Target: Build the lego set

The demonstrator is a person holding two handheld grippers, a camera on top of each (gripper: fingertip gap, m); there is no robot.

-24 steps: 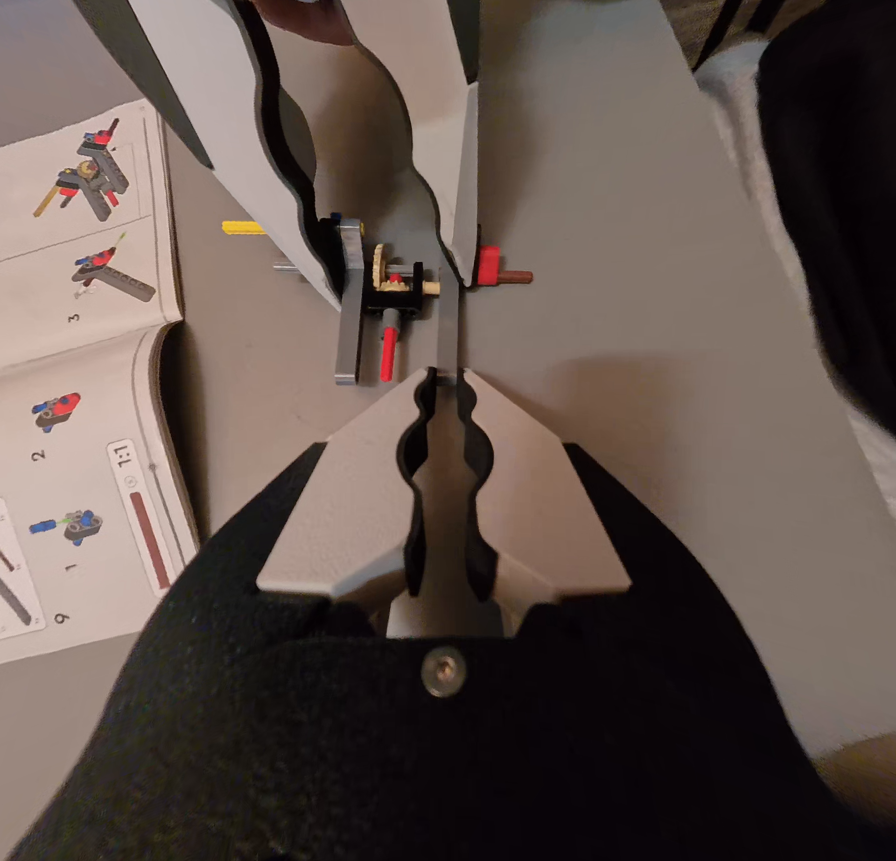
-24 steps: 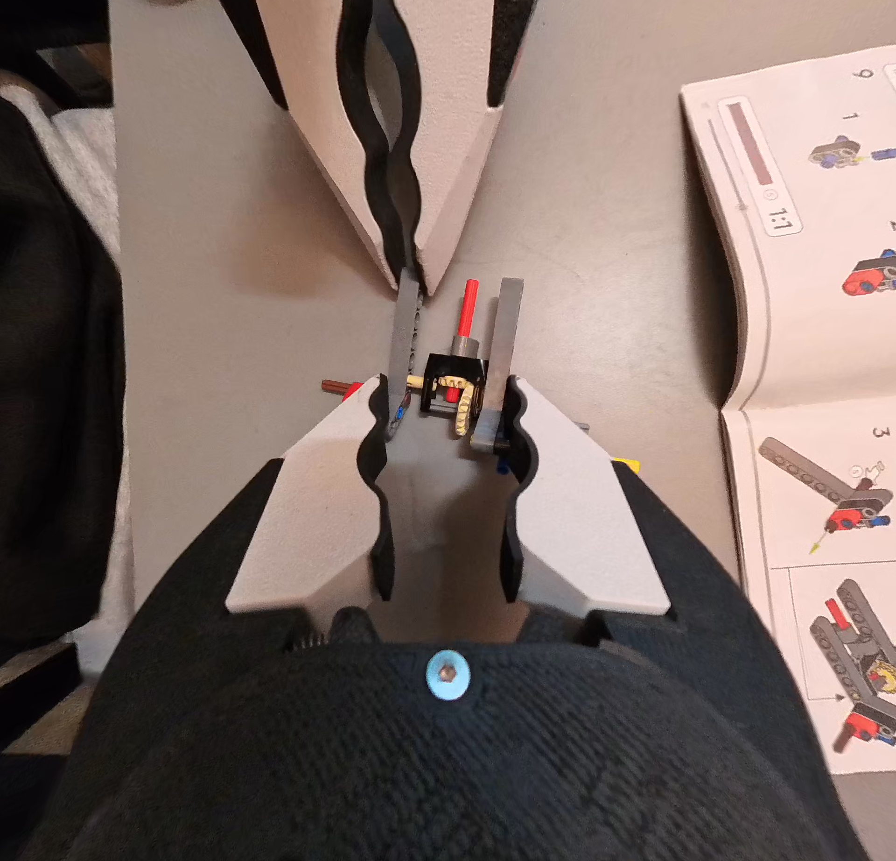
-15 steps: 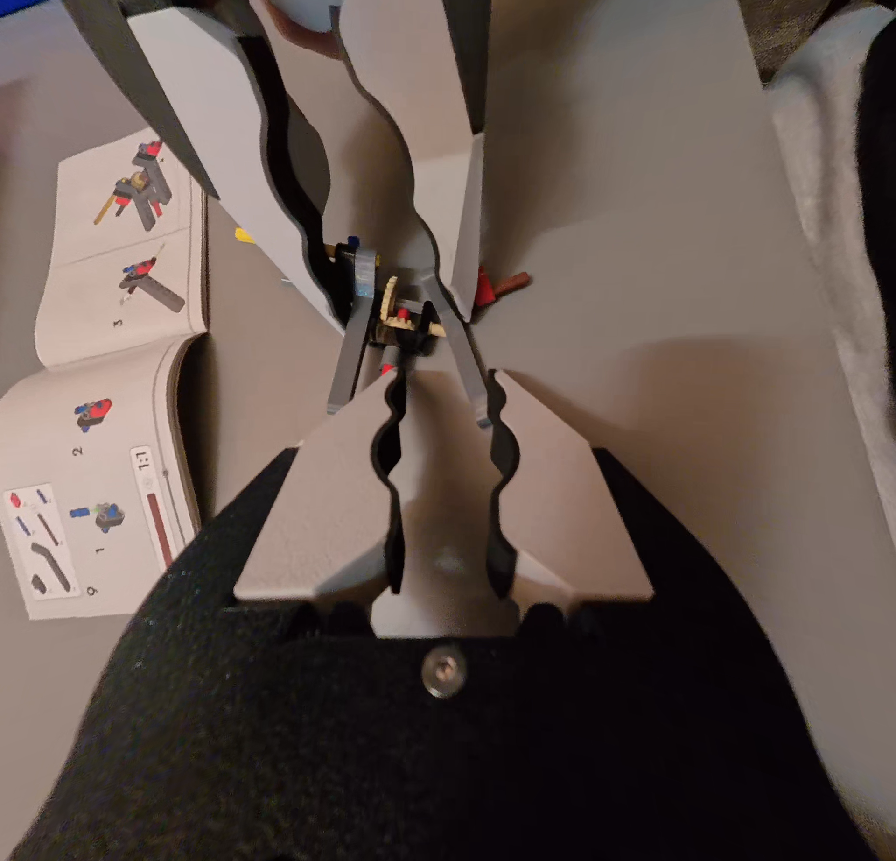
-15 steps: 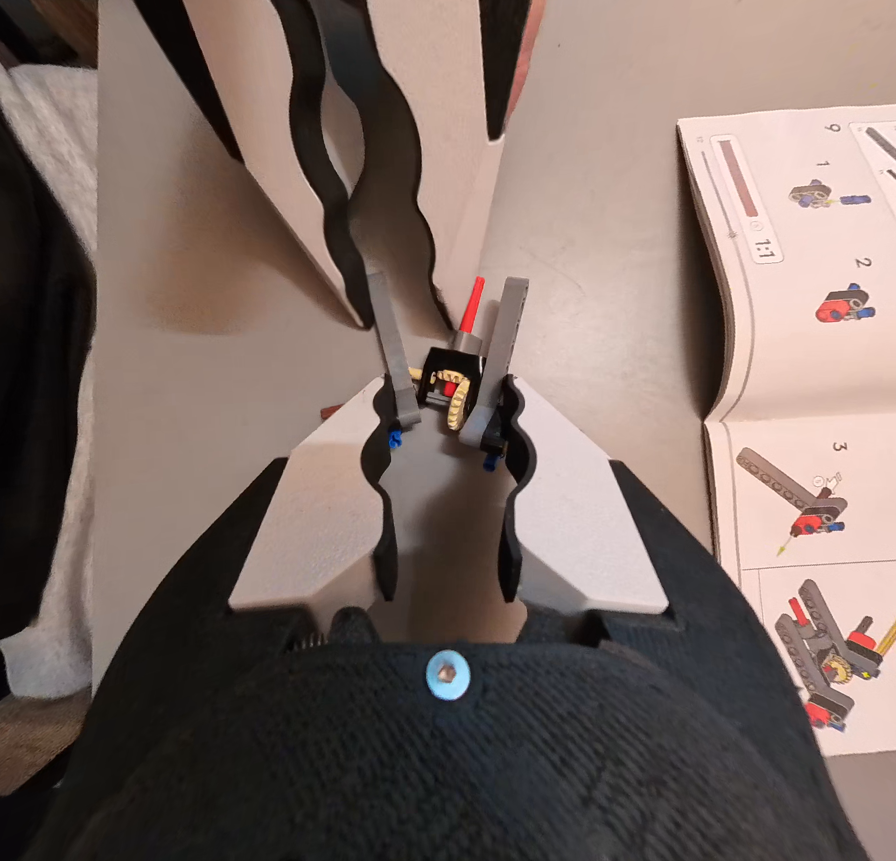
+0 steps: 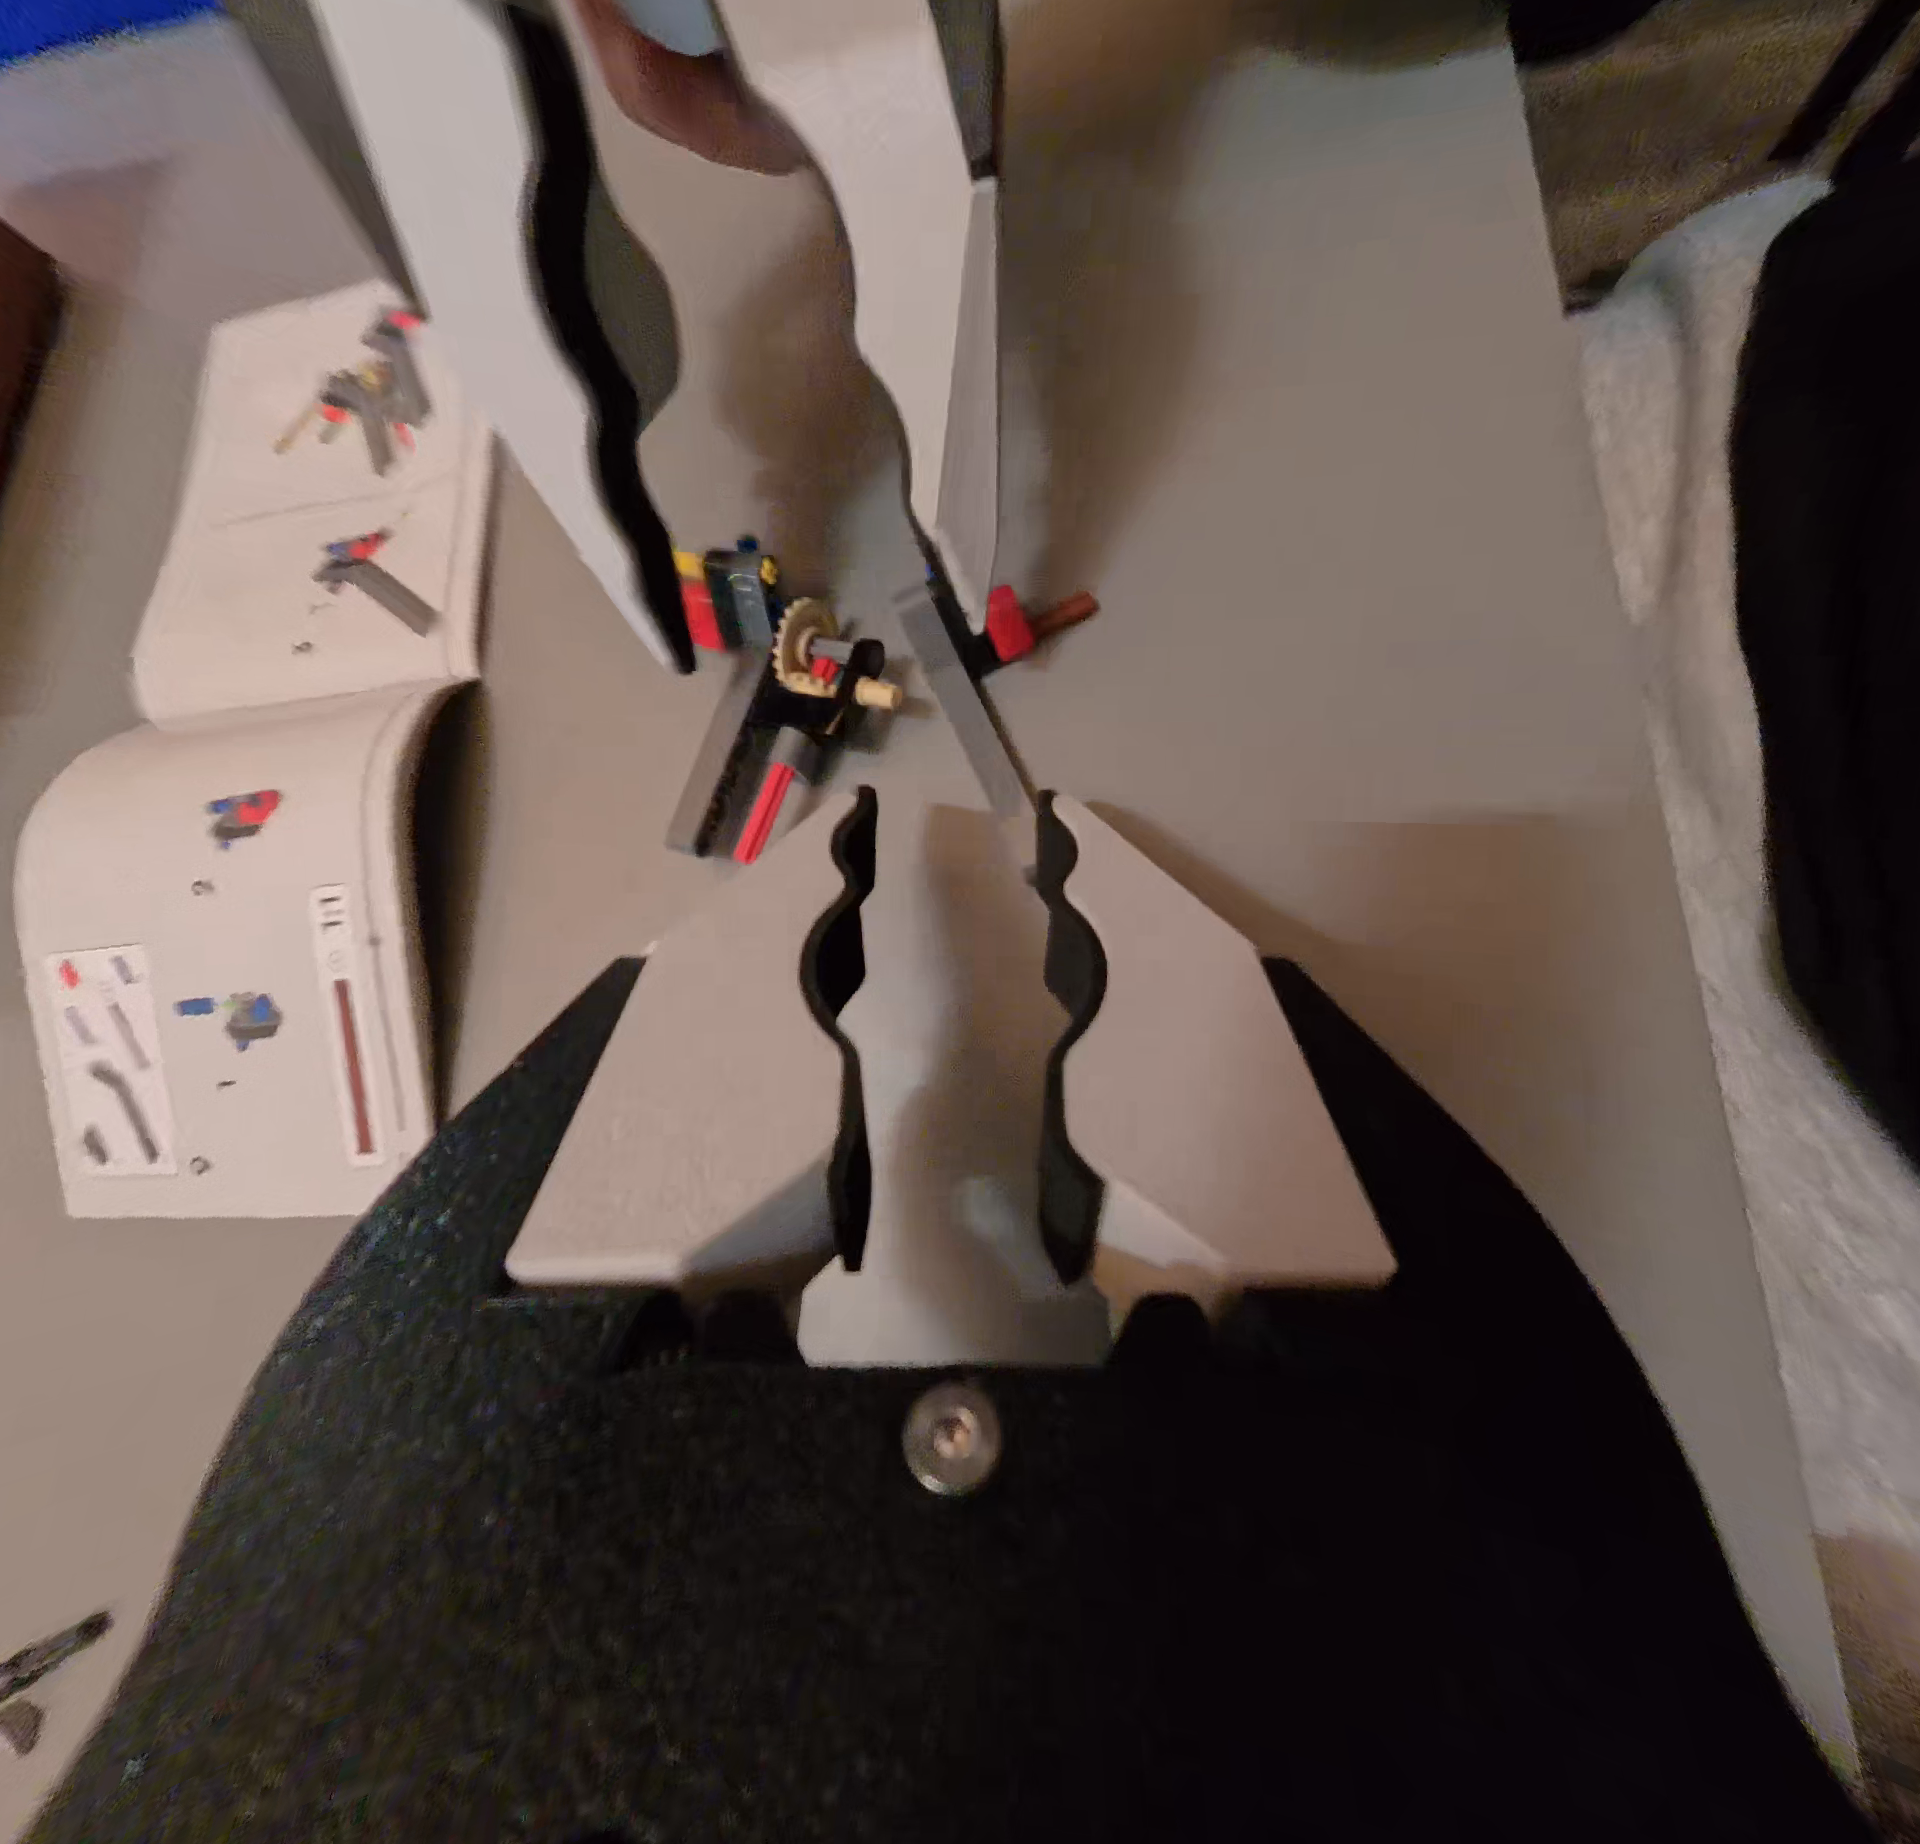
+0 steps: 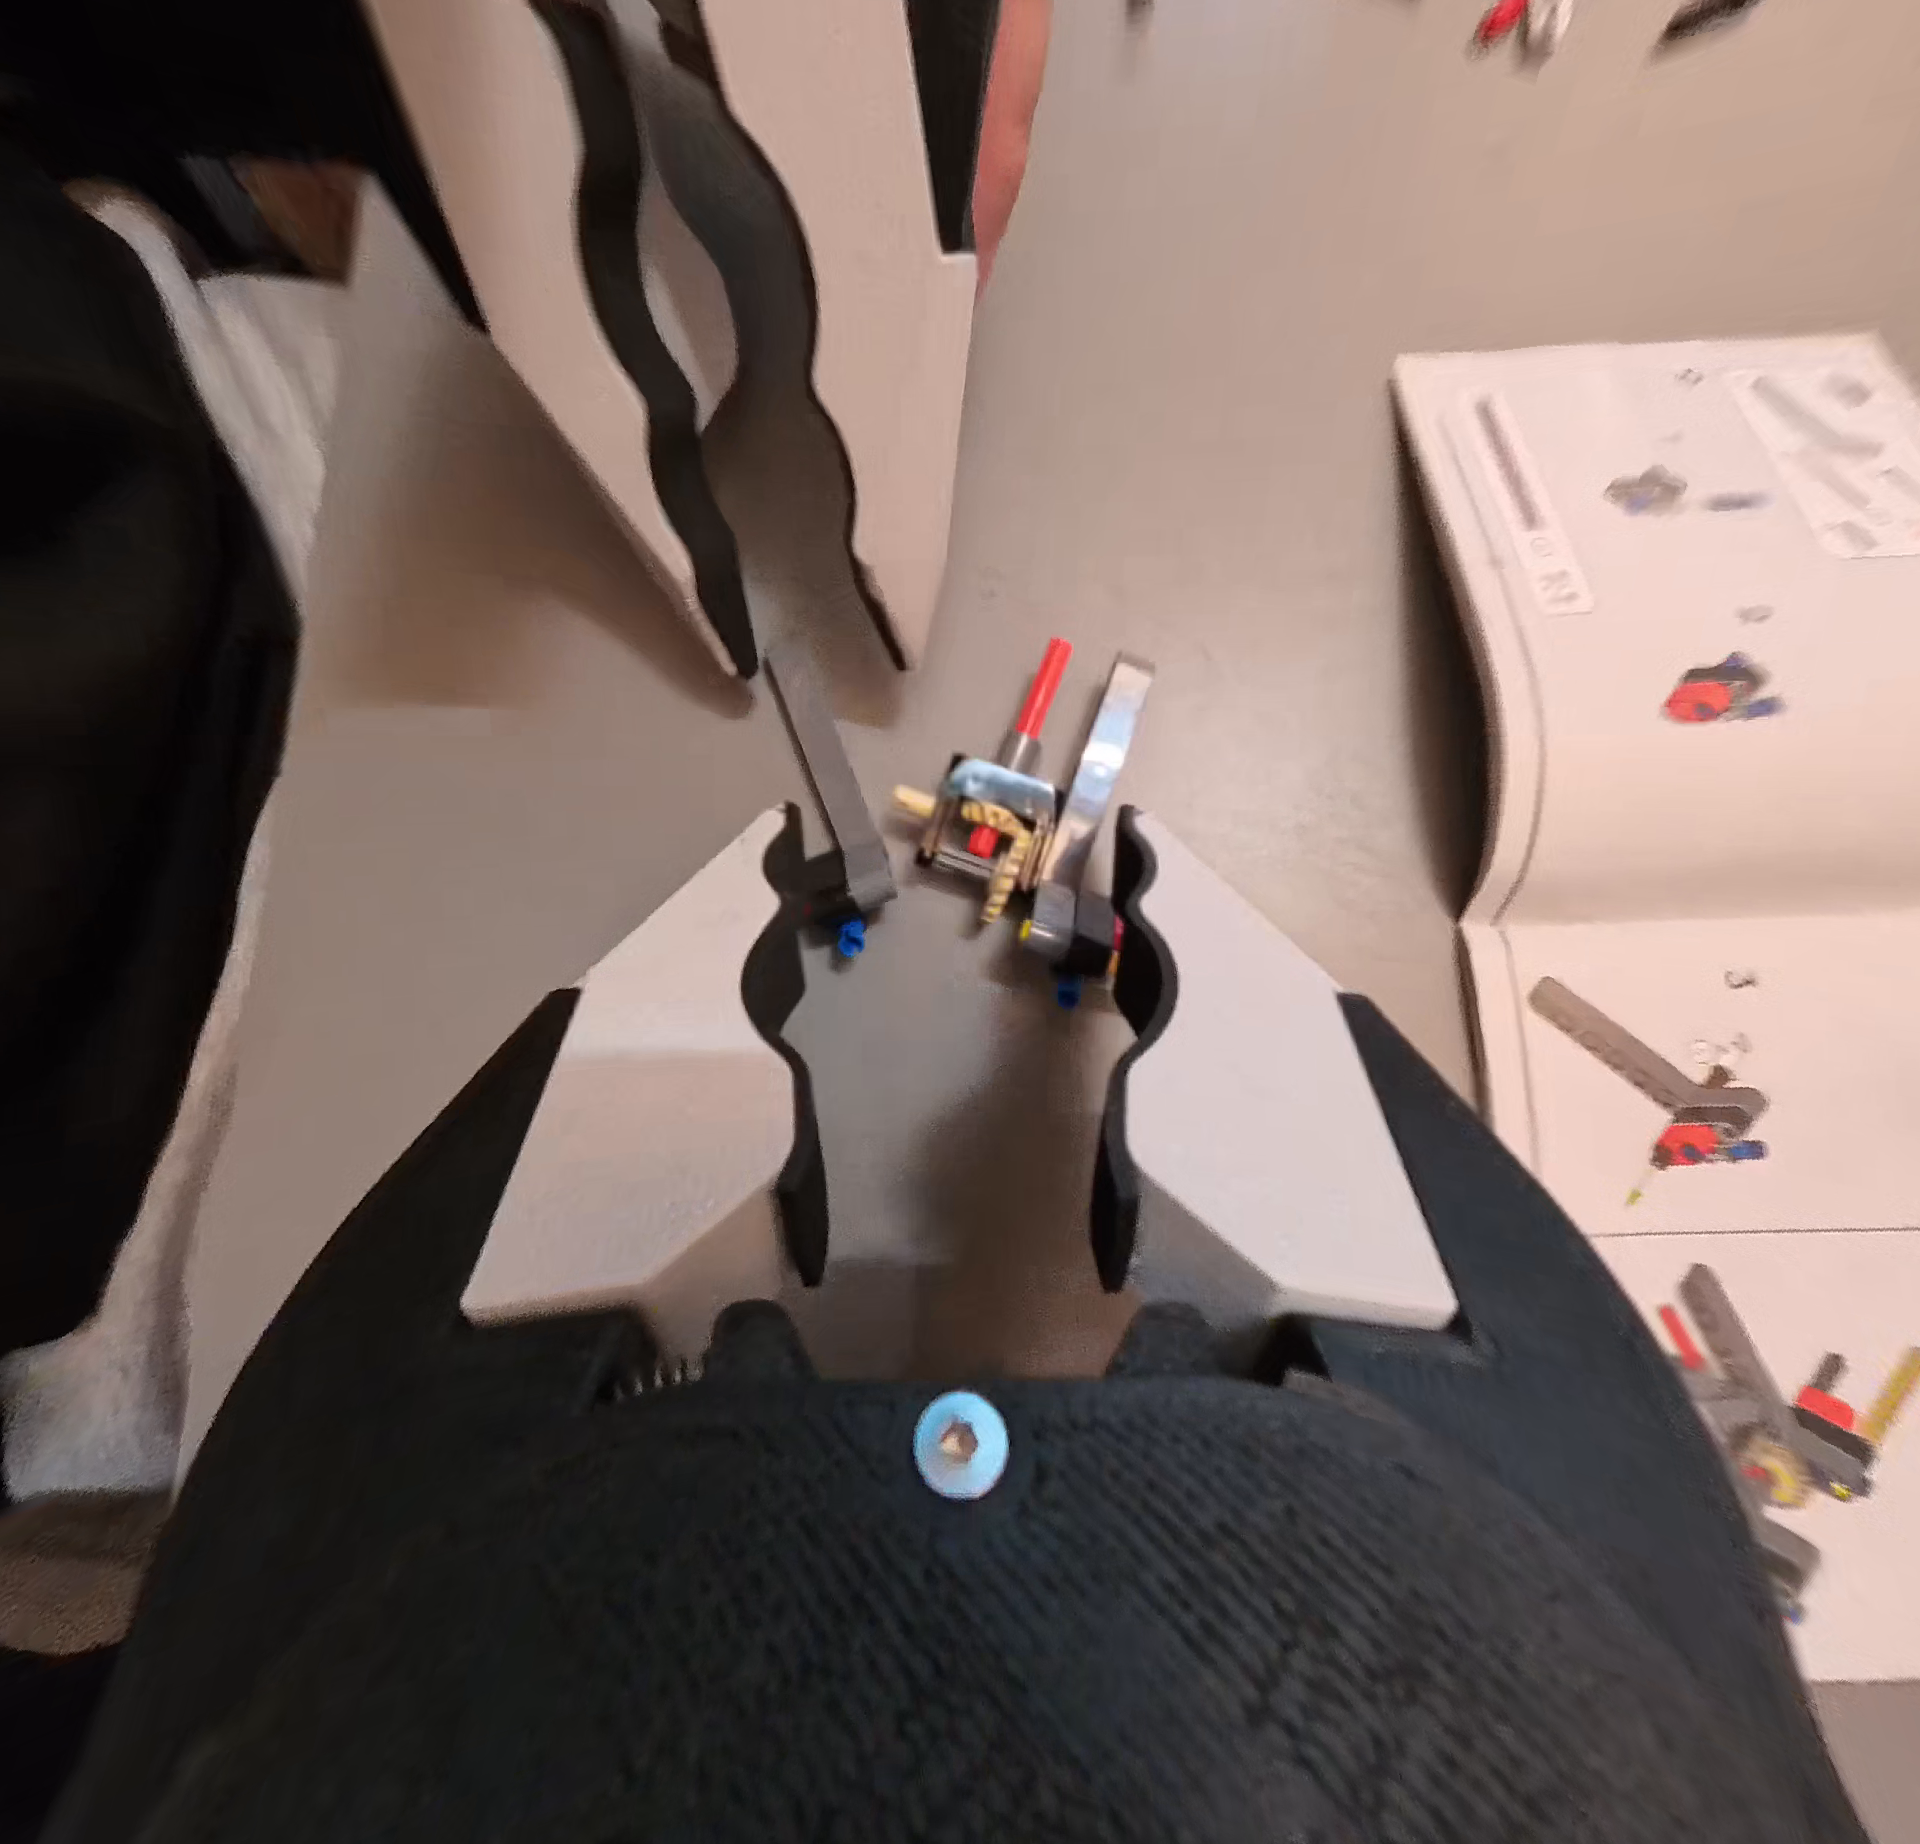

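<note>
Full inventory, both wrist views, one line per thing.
Lego build: 1, black frame, tan gear, red axle, grey beam; table centre, between the tools.
Second beam: 1, grey, blue pin; beside build.
Red piece: 1, brown axle; beside second beam.
Booklet: 1, white, open; table.
Loose parts: several, red, black, blurred; far table.
Cloth: 1, white; table edge.
Table: 1, grey.
Left tool: 1, grey fingers; open.
Right tool: 1, grey fingers; open around build.

My left wrist camera looks forward along the left gripper (image 5: 951,807) and steeply down onto the grey table (image 5: 1299,547), close in. My right wrist camera does the same along the right gripper (image 6: 956,828) from the opposite side, so the two face each other. Both share the lego assembly (image 5: 800,693) (image 6: 997,828), the instruction booklet (image 5: 260,859) (image 6: 1683,755) and each other's fingers.
</note>
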